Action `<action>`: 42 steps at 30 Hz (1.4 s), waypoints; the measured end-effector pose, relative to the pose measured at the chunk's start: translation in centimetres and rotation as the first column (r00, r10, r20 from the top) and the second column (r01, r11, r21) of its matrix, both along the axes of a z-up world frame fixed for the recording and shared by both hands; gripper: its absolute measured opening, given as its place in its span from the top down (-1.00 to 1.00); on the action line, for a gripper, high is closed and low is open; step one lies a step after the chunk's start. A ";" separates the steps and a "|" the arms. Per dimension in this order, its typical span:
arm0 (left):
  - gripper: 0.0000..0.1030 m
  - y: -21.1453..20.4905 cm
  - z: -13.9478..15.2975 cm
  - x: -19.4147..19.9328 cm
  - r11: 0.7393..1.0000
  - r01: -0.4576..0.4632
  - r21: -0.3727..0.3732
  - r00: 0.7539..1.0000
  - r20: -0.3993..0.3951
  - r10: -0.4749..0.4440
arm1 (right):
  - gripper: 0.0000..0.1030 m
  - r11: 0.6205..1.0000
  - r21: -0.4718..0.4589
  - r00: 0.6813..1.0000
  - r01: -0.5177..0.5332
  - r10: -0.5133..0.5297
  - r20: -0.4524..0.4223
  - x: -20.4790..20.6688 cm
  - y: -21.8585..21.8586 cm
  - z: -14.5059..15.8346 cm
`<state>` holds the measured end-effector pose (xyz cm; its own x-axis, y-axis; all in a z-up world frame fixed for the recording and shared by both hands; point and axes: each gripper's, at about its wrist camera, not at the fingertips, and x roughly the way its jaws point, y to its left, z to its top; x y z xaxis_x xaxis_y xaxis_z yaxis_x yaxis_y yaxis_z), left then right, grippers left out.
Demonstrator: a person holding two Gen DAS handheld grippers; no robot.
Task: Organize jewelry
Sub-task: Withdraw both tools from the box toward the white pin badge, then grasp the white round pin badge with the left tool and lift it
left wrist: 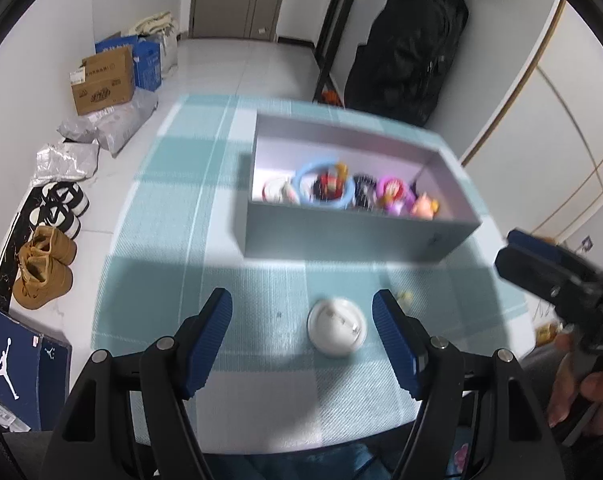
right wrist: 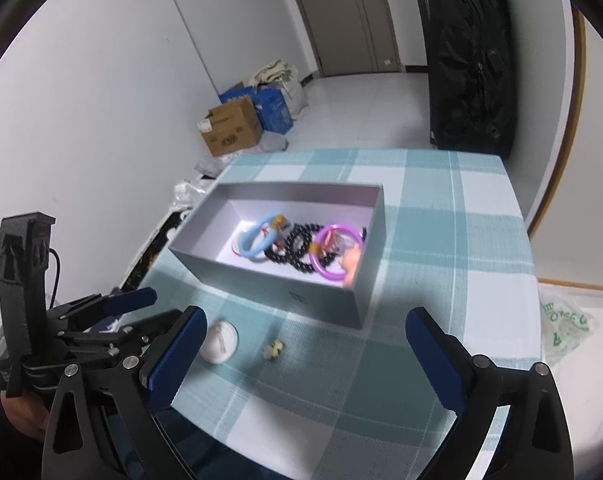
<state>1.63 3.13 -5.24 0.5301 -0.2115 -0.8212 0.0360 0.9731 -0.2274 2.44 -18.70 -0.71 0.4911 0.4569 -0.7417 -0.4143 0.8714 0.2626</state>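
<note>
The step in hand is collection of the last loose pieces: the open grey rectangular cardboard box (right wrist: 321, 304) on the counter with the teal-and-white checked cloth (right wrist: 441, 208) already holds a light blue plastic bangle (right wrist: 257, 240), a string of black round beads (right wrist: 297, 248), a purple plastic bangle (right wrist: 337, 256) and several small blurred pieces that cannot be identified. Two items lie outside it on the cloth, both just in front of the near box wall: a white round disc-shaped piece with a metal pin across its face (left wrist: 336, 328), and a small pale yellow trinket (right wrist: 274, 349) at the 3 o'clock side of the disc, too small to identify. The left tool (left wrist: 303, 340) stands with its blue ribbed pads apart and nothing held; in the left wrist view the white disc sits between them, toward the 3 o'clock pad, and neither pad presses on it. The right tool (right wrist: 303, 356) stands wide apart and empty; the yellow trinket lies between its pads in the right wrist view, untouched. Judged from this layout, the next move calls for the left tool to centre over the disc, lower until both pads bracket its rim, then close. The disc is low and flat, so the pads probably need to reach almost to the cloth. The right tool appears placed to take the trinket, which demands a near-full closure.
</note>
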 end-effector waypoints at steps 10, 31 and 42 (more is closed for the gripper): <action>-0.33 -2.0 -1.6 -0.1 0.992 0.101 0.077 0.993 -0.064 -0.096 | -0.96 0.999 -0.036 0.999 0.025 -0.027 -0.038 0.1 -0.6 -0.9; 0.27 -2.4 -1.7 0.3 0.984 0.164 0.066 0.984 -0.073 -0.159 | -0.96 0.999 -0.012 0.996 0.047 -0.048 -0.081 0.4 -1.3 -1.4; 0.27 0.7 1.7 0.1 0.992 0.055 -0.116 0.998 0.005 -0.055 | -0.94 0.998 -0.053 0.991 -0.015 0.008 -0.134 0.3 0.7 -3.1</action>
